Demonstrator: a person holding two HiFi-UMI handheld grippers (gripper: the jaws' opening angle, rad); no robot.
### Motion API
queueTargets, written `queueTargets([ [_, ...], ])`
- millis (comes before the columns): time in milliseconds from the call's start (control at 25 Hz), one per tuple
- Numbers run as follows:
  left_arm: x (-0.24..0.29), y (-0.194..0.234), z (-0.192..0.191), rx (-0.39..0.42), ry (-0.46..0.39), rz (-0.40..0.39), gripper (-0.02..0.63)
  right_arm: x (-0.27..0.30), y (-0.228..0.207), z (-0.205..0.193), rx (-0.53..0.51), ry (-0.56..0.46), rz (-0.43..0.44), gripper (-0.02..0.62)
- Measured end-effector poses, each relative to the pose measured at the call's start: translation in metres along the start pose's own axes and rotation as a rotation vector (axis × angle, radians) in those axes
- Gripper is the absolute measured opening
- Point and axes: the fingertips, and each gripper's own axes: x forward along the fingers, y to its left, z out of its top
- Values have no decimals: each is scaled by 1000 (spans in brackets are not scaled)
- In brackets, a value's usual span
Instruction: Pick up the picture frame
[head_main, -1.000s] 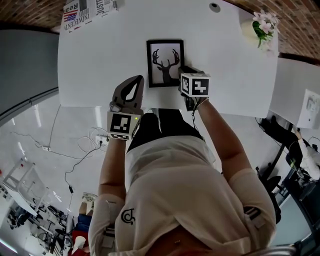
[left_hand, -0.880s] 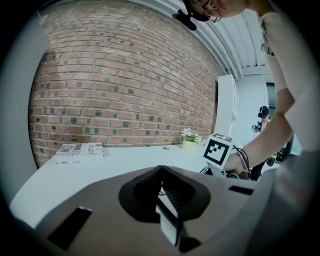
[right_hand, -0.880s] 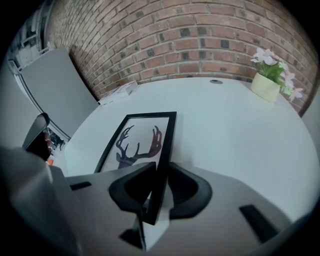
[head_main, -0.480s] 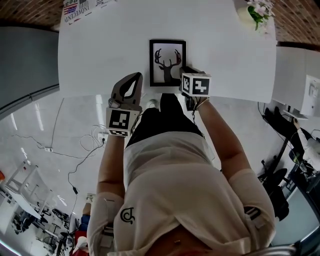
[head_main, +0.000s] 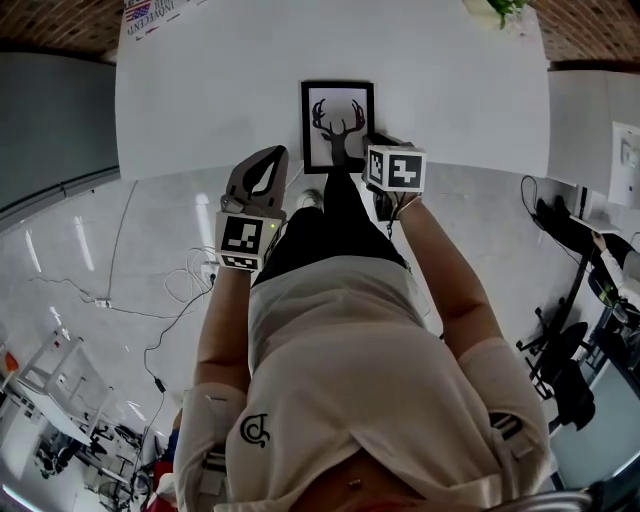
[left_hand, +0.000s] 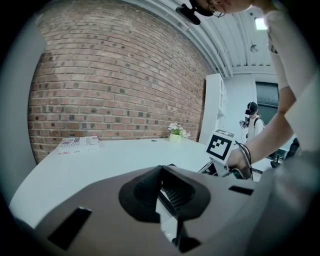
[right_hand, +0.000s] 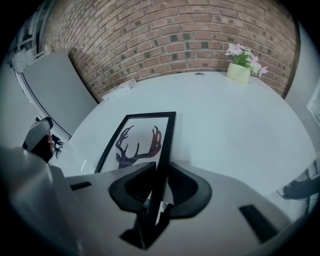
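Observation:
The picture frame (head_main: 338, 125) is black with a deer-head print and sits on the white table (head_main: 200, 90), its lower end at the table's near edge. My right gripper (head_main: 372, 152) is shut on the frame's right border near the lower corner. In the right gripper view the black border (right_hand: 165, 145) runs down between the two jaws of the right gripper (right_hand: 159, 176), which clamp it. My left gripper (head_main: 262, 172) hangs left of the frame over the table's near edge, shut with nothing in it. In the left gripper view the left gripper (left_hand: 167, 192) has its jaws together.
A newspaper (head_main: 150, 12) lies at the table's far left corner and a flower pot (head_main: 500, 8) at the far right. A brick wall (right_hand: 165, 35) backs the table. White furniture (head_main: 595, 120) stands to the right, cables (head_main: 180, 290) lie on the floor, and another person (left_hand: 252, 120) stands far off.
The frame has slid toward the table's near edge, clamped in the right gripper. Both grippers have drawn back toward the person's body with it. Neither gripper's jaws have changed.

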Motion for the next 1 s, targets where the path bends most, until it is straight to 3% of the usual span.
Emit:
queueTargets([
  [520,-12,-26,-51,-167,63,-76,12,-18,2,-43,29,9,-6,83],
  [880,3,-26,-107,-687,96,-171,17,-24,4,-54,41,1,-8,84],
  [920,6,-30,-115,-764,110,-199,29,-25,4,-55,40,0,-9,84],
  [1000,13,-38,-127,-922,117,-256,125,-26,4,-58,41,4,-11,84],
])
